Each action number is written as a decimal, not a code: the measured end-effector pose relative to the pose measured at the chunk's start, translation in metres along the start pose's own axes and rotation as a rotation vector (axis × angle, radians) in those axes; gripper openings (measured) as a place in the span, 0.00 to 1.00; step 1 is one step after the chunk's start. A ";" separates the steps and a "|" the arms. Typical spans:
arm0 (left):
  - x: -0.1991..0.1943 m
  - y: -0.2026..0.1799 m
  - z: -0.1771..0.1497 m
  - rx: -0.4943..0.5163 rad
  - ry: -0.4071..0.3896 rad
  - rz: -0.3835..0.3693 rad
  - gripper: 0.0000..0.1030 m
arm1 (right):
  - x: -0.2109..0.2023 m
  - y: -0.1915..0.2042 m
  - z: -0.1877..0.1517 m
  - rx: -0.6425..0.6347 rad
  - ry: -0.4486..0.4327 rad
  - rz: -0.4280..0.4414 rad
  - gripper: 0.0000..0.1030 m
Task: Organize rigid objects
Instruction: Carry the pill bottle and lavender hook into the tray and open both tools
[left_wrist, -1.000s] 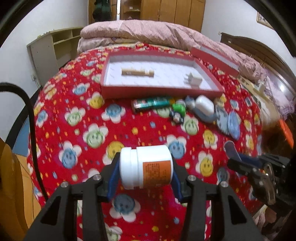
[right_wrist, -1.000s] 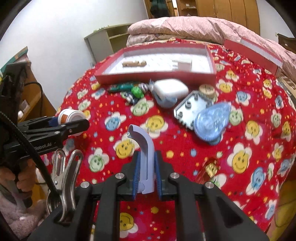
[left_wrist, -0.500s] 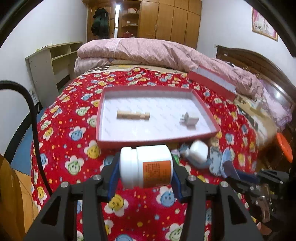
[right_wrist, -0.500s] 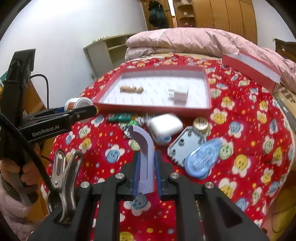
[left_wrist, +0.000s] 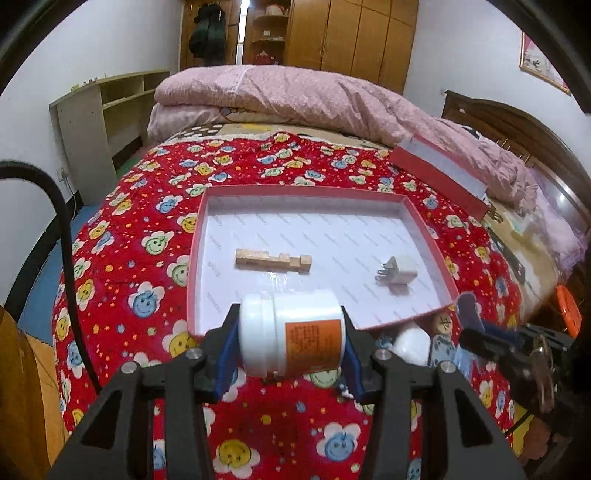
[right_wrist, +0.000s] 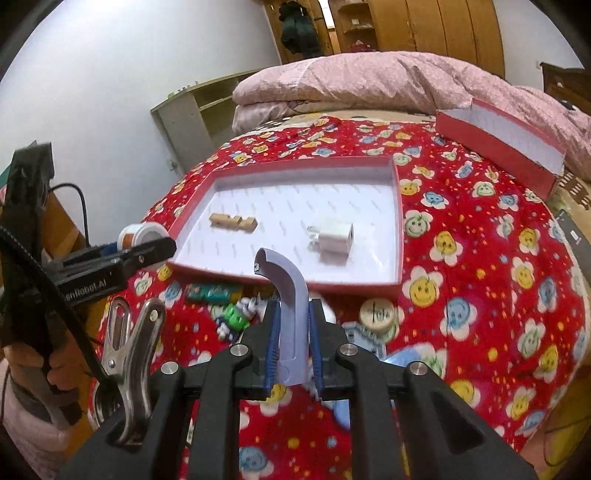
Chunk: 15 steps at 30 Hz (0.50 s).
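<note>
Grippers have risen toward the red tray (left_wrist: 424, 221): left fingers (left_wrist: 225, 350) pinching white jar (left_wrist: 291, 339), right pinching lilac handle (right_wrist: 291, 314).

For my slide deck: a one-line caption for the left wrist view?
Left tool grips a white jar at the near edge of the red tray.

Bedspread (left_wrist: 122, 236): red, printed with blue, yellow and green smiling flowers. Tray (left_wrist: 194, 266): red rim, white patterned lining. Jar (left_wrist: 291, 338): white, orange label. Curved piece (right_wrist: 291, 306): pale lavender. Block (left_wrist: 273, 260): tan wood. Charger (left_wrist: 400, 273): white. Far quilt (left_wrist: 295, 96): pink. Gripper pads (right_wrist: 272, 347): blue.
</note>
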<state>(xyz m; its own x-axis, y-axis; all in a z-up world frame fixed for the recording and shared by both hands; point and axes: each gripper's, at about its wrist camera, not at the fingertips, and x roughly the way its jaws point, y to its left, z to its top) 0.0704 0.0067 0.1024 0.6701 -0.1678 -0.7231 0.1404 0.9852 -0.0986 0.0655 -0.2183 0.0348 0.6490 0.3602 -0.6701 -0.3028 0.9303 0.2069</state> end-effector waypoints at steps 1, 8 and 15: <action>0.004 0.001 0.002 -0.002 0.006 0.003 0.48 | 0.004 -0.001 0.005 0.001 0.005 -0.001 0.16; 0.037 0.003 0.011 -0.012 0.053 0.010 0.48 | 0.034 0.000 0.028 -0.032 0.047 -0.023 0.16; 0.066 0.000 0.011 -0.006 0.101 0.009 0.48 | 0.061 -0.007 0.039 -0.045 0.089 -0.041 0.16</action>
<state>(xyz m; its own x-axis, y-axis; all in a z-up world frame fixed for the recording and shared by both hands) 0.1232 -0.0047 0.0622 0.5943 -0.1552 -0.7891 0.1305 0.9868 -0.0958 0.1338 -0.1998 0.0201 0.5974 0.3124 -0.7386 -0.3094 0.9395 0.1471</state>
